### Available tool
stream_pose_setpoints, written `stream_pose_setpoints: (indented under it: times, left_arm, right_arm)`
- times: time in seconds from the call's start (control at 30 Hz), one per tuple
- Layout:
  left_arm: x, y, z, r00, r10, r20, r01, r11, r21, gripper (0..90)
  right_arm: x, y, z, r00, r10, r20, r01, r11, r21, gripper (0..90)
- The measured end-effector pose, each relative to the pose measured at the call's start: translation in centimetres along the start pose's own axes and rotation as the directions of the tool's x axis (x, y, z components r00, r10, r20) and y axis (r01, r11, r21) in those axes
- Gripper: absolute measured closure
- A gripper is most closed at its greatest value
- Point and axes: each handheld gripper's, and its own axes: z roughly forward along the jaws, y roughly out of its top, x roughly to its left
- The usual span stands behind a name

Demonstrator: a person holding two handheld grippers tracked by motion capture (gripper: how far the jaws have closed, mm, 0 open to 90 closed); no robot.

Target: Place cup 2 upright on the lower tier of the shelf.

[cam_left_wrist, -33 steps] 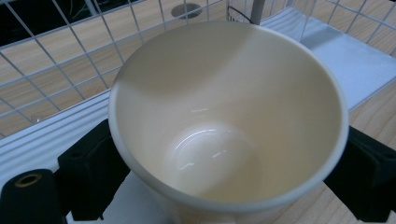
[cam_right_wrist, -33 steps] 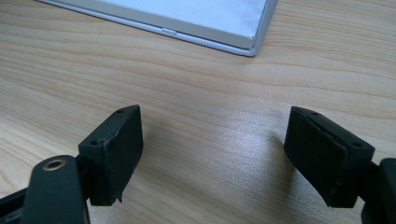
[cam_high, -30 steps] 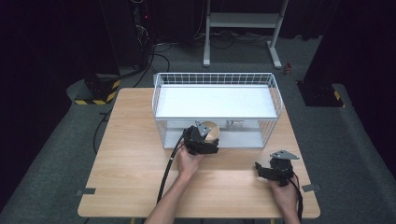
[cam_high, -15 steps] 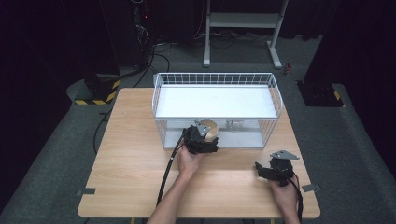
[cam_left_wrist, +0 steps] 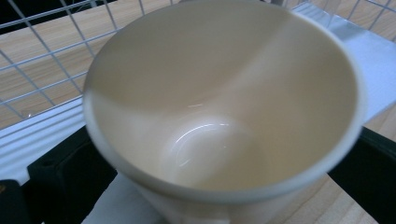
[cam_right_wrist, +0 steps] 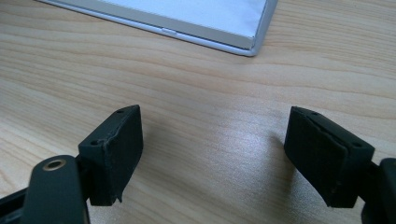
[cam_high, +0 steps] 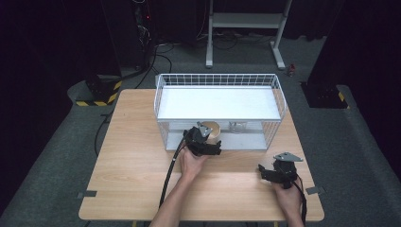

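A cream cup (cam_left_wrist: 219,107) stands upright with its mouth toward my left gripper's camera. It is at the front of the white wire rack's lower shelf (cam_high: 246,142), where the cup (cam_high: 212,127) shows as a tan round. My left gripper (cam_high: 209,138) reaches in from the front, and its jaws have just been opening, with the cup between them. In the left gripper view the black jaws flank the cup, and table wood shows between its lower wall and the right one. My right gripper (cam_right_wrist: 212,140) rests open over bare wood, nothing between its pads; it sits at the table's front right (cam_high: 265,173).
The wire rack (cam_high: 217,78) takes up the back middle of the wooden table (cam_high: 127,156), with a white upper shelf. A small clear item (cam_high: 236,126) stands on the lower shelf right of the cup. A cable (cam_high: 168,175) trails from the left gripper toward the front edge.
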Motion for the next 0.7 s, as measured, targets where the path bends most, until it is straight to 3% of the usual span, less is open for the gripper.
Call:
stream_pose_setpoints:
  times: [0.23,0.53,0.7]
  left_arm:
    - [0.0,-0.3,-0.2,1.0000,-0.006,0.005,0.006,1.0000,-0.002,0.0]
    - [0.3,-1.0,-0.7,0.9998,-0.008,0.017,0.007,0.9994,0.034,0.3]
    - [0.3,-1.9,-0.8,0.9998,-0.019,0.004,0.019,0.9991,0.038,5.9]
  right_arm:
    - [0.0,0.0,0.0,1.0000,0.000,0.000,0.000,1.000,0.000,19.7]
    - [0.0,0.0,0.0,1.0000,0.000,0.000,0.000,1.000,0.000,19.7]
    - [0.0,0.0,0.0,1.0000,0.003,0.000,-0.003,1.000,0.001,19.8]
